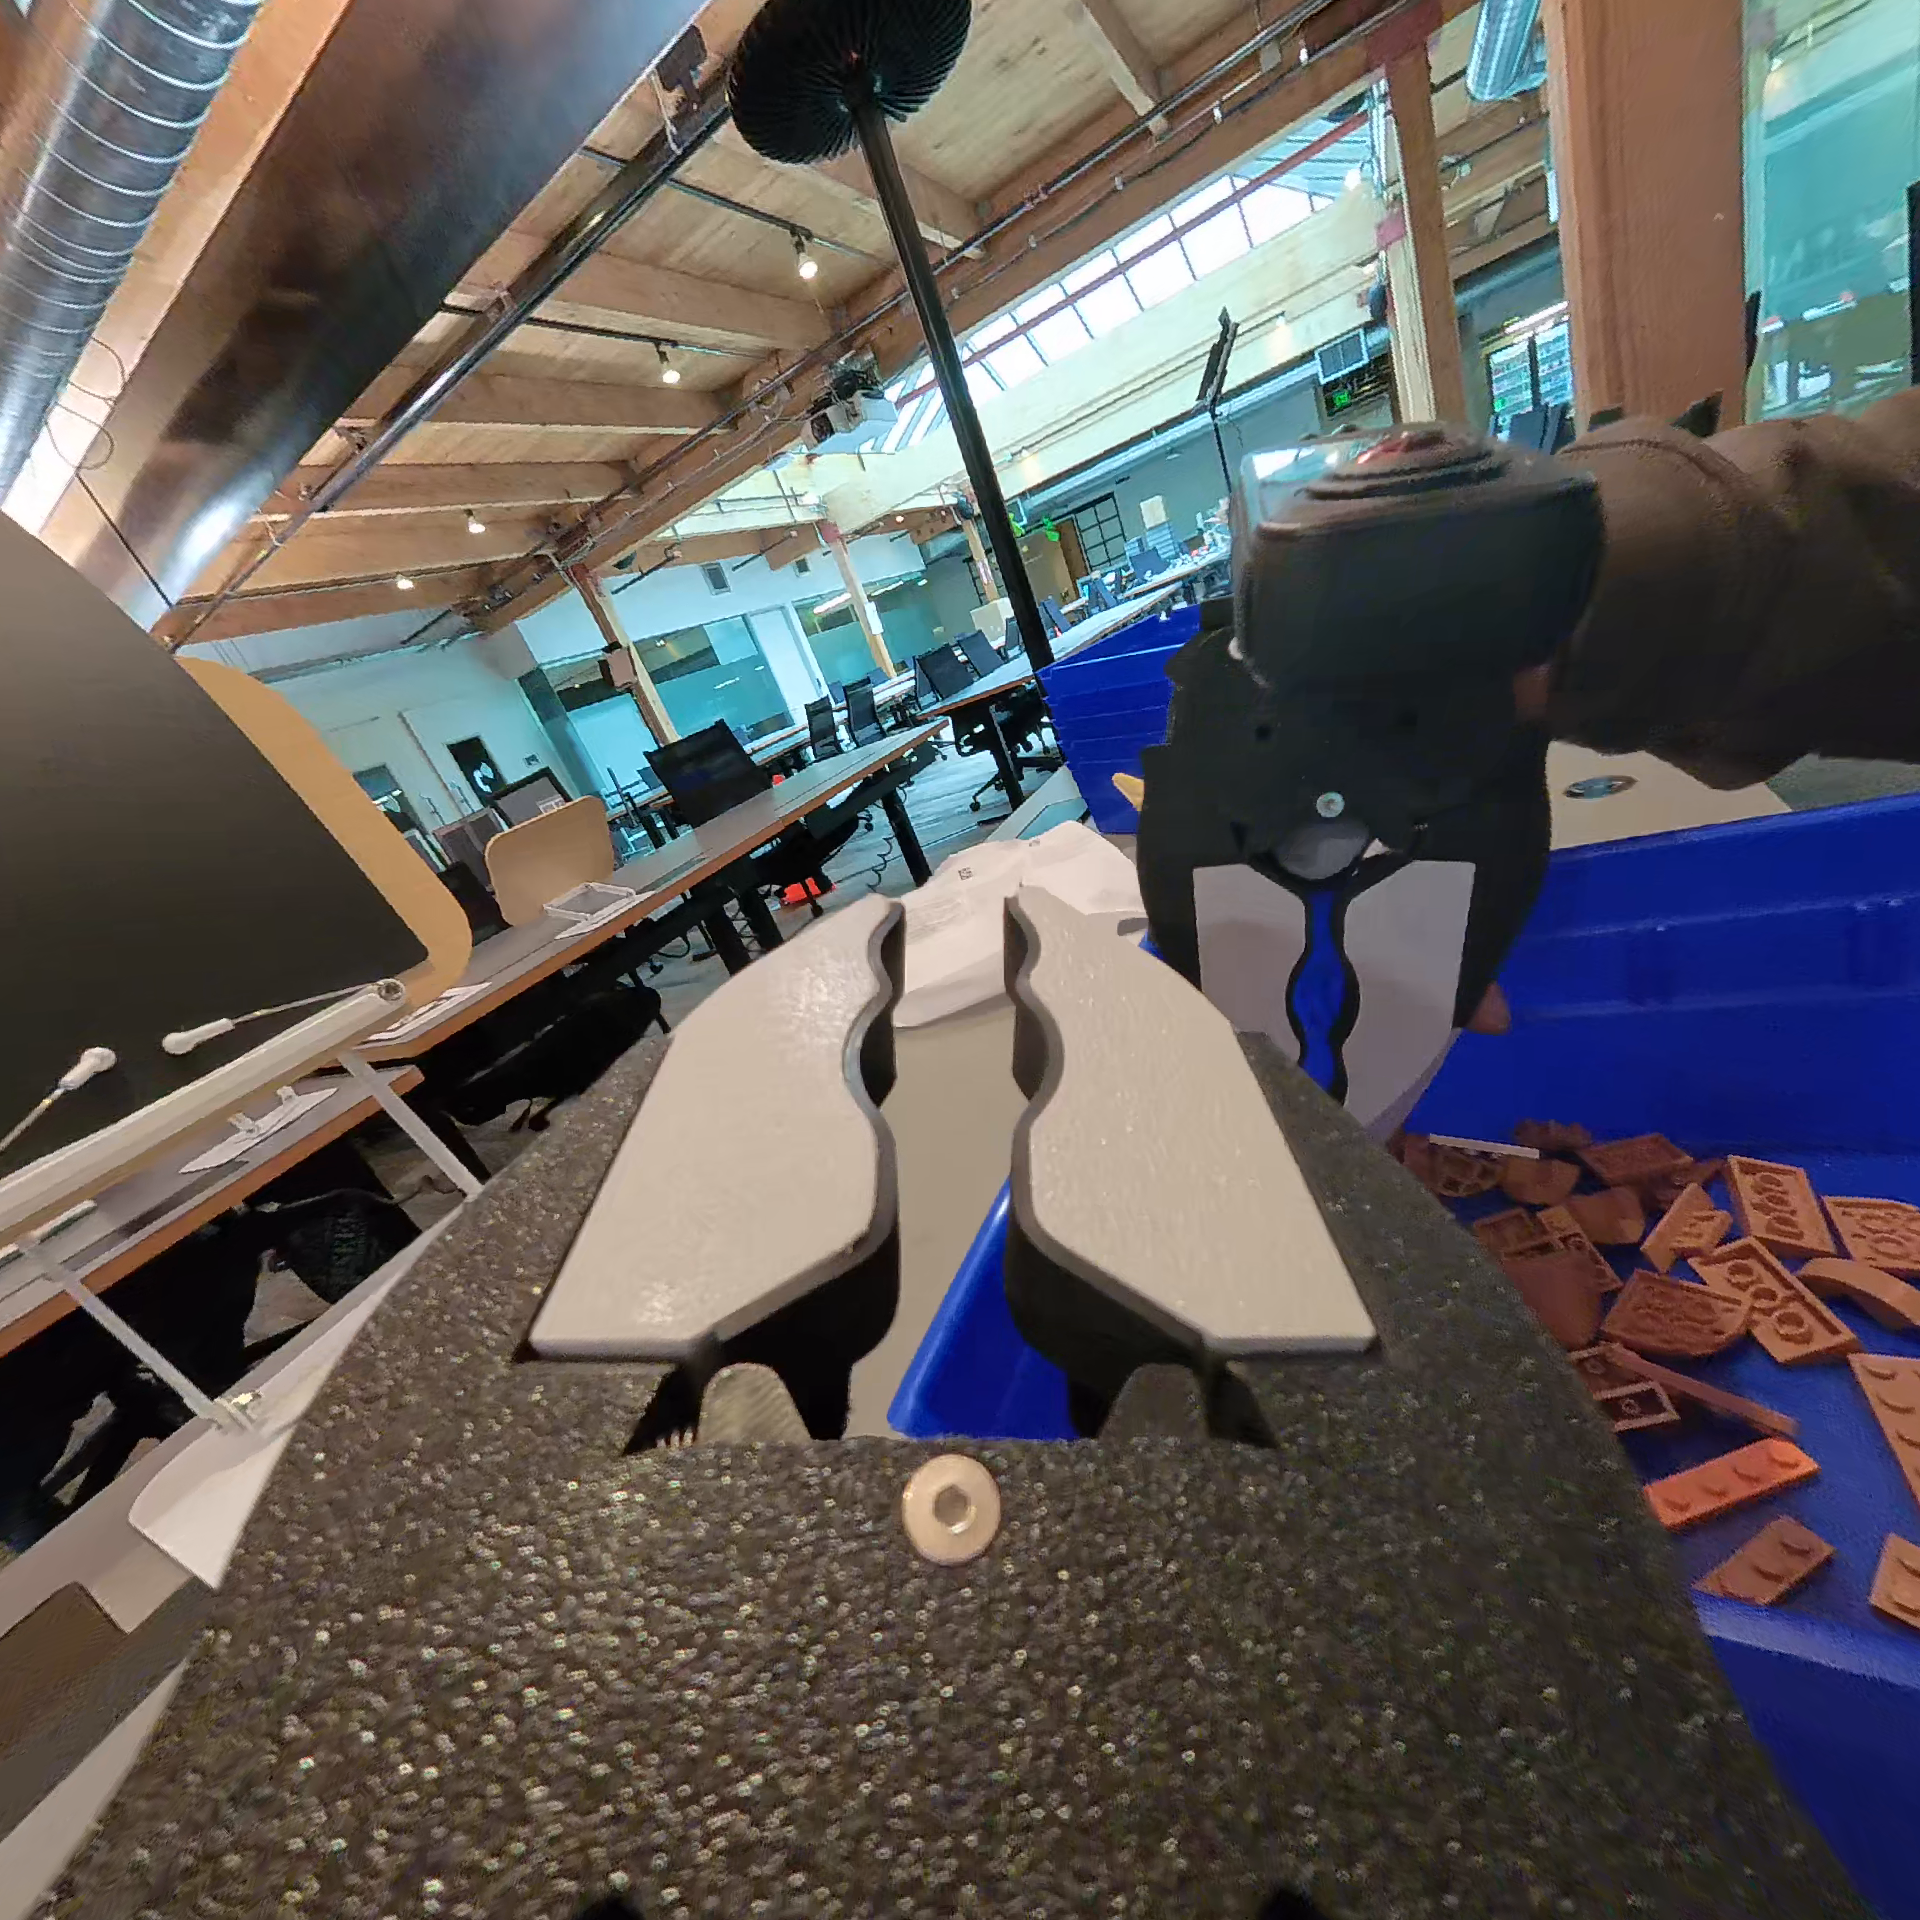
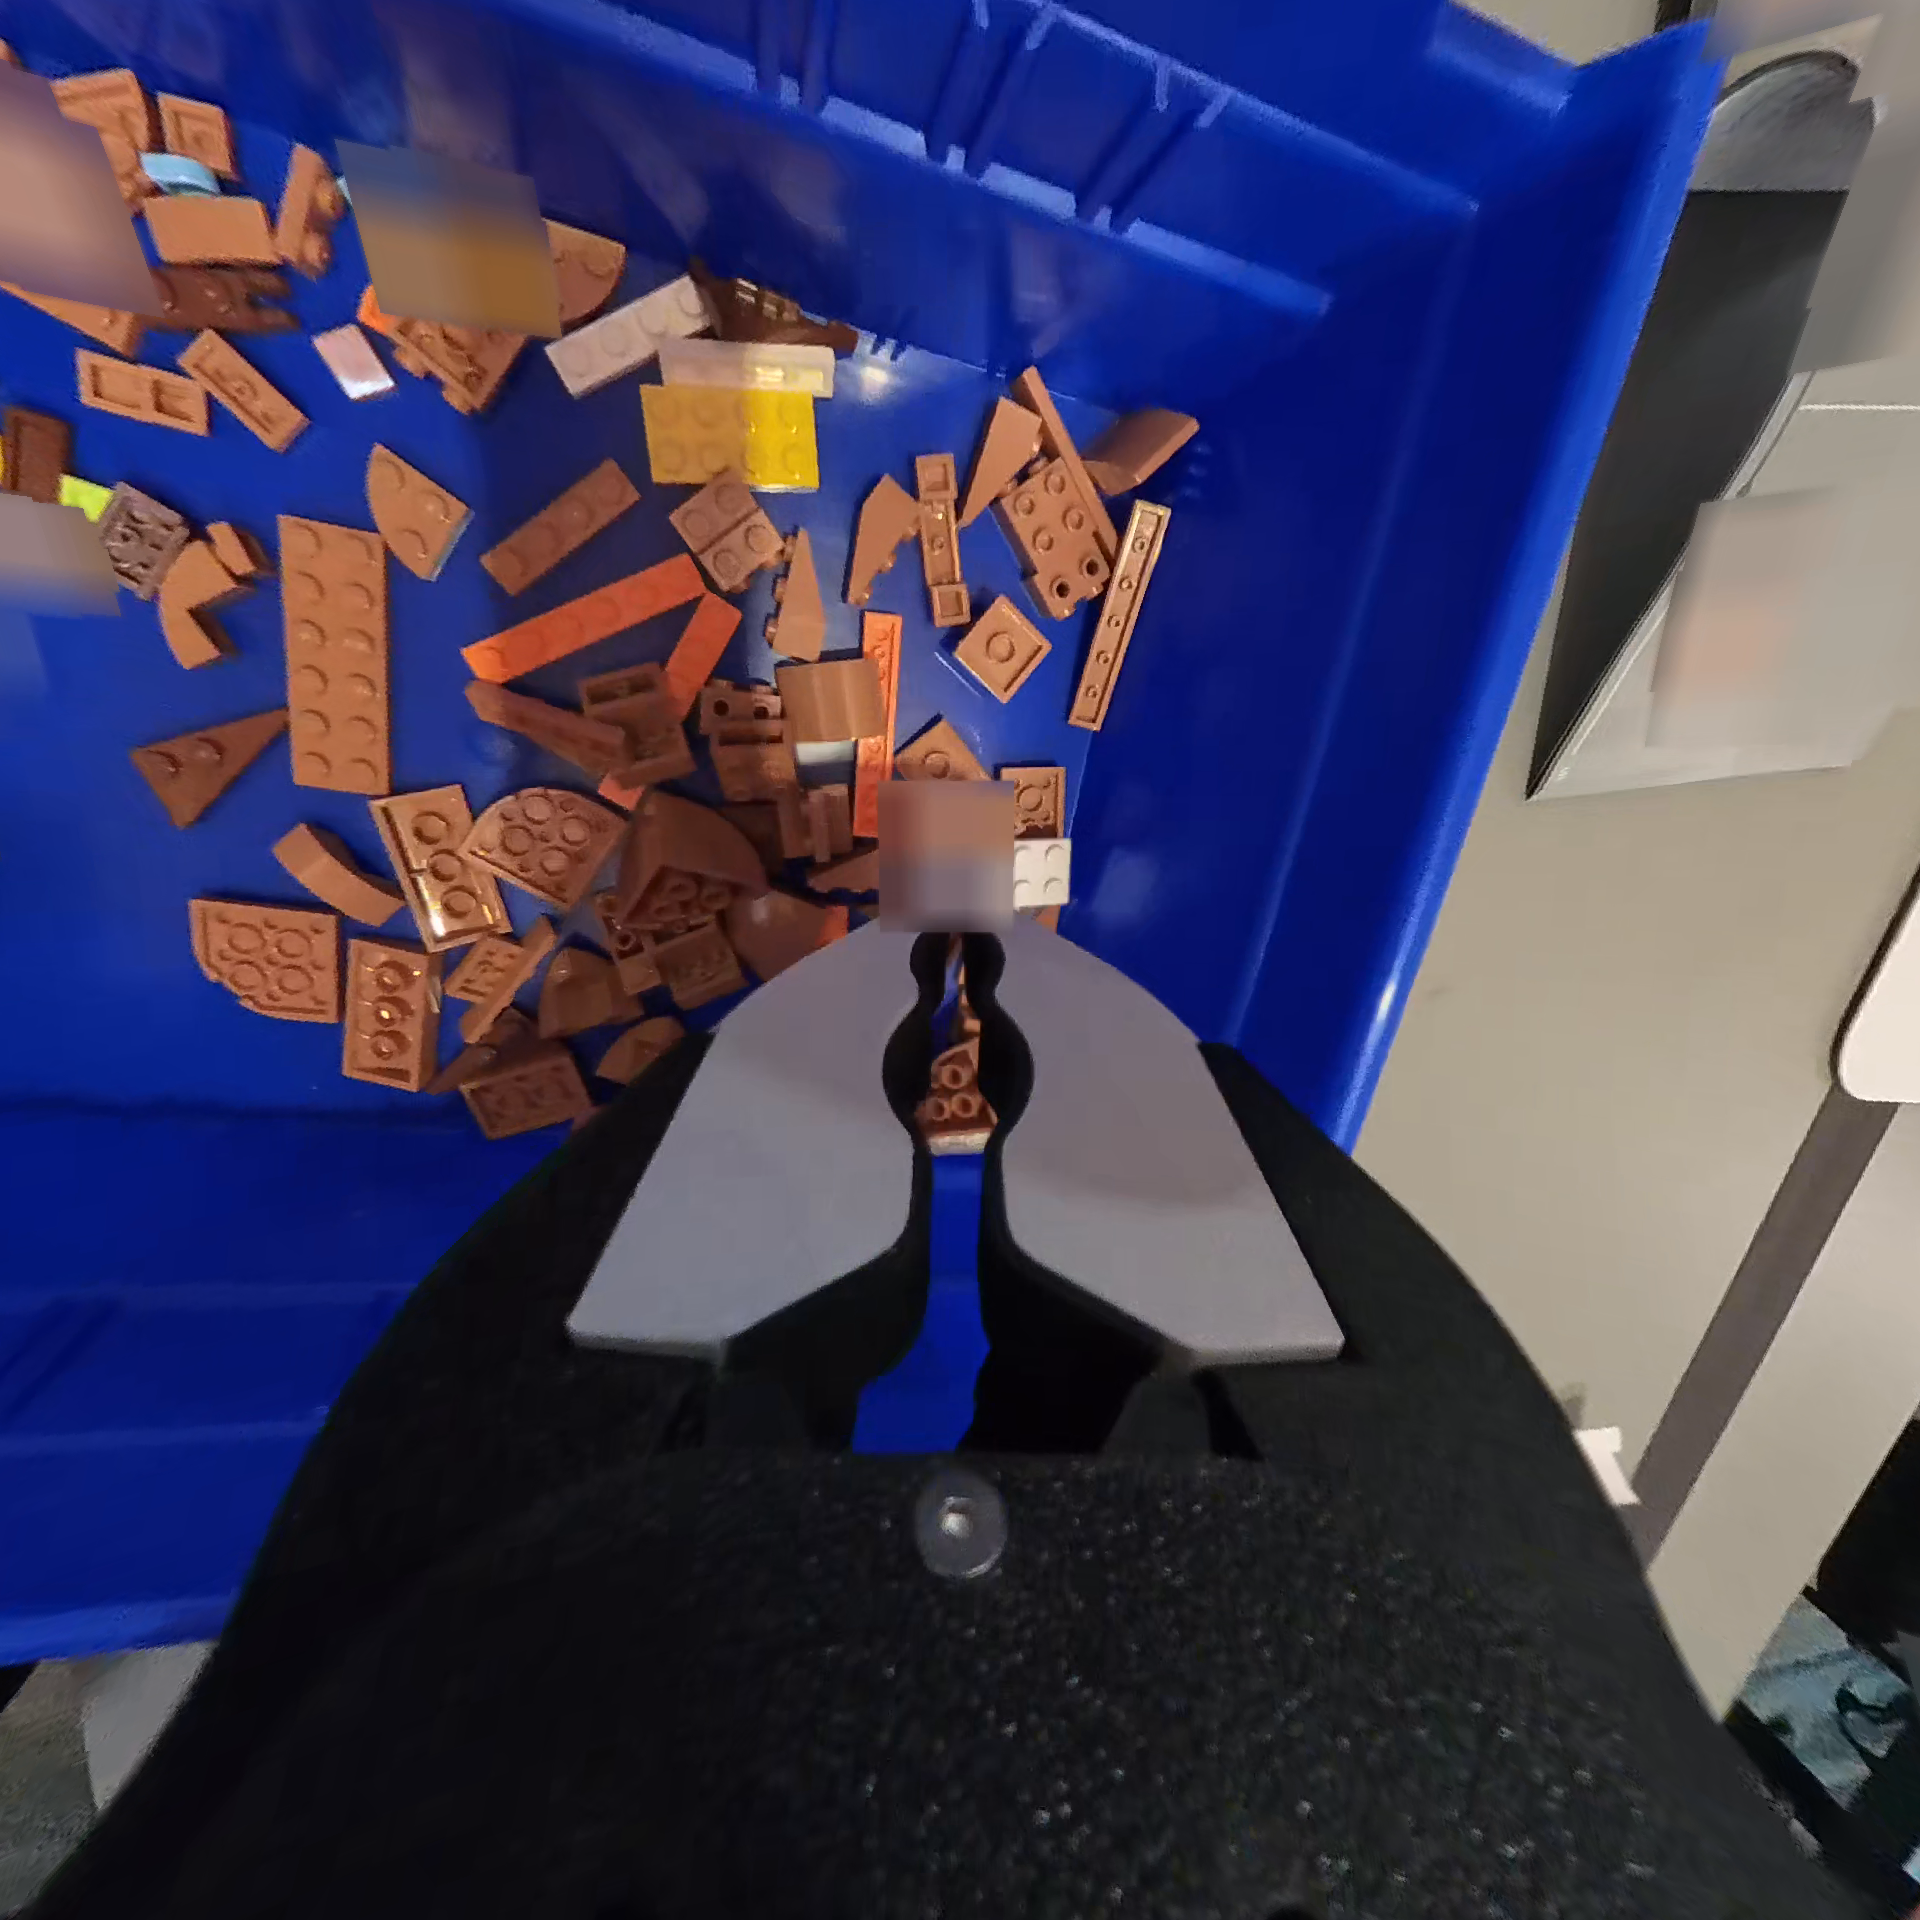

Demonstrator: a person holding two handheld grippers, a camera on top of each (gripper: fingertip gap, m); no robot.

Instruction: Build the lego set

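The right claw is clamped on a small brown plate just above the blue bin, probably lifted out for building. Loose brown pieces lie inside the bin. The left claw waits apart and empty beside the bin.

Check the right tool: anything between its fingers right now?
Yes. In the right wrist view, the right tool is shut on a brown studded plate, held above the blue bin.
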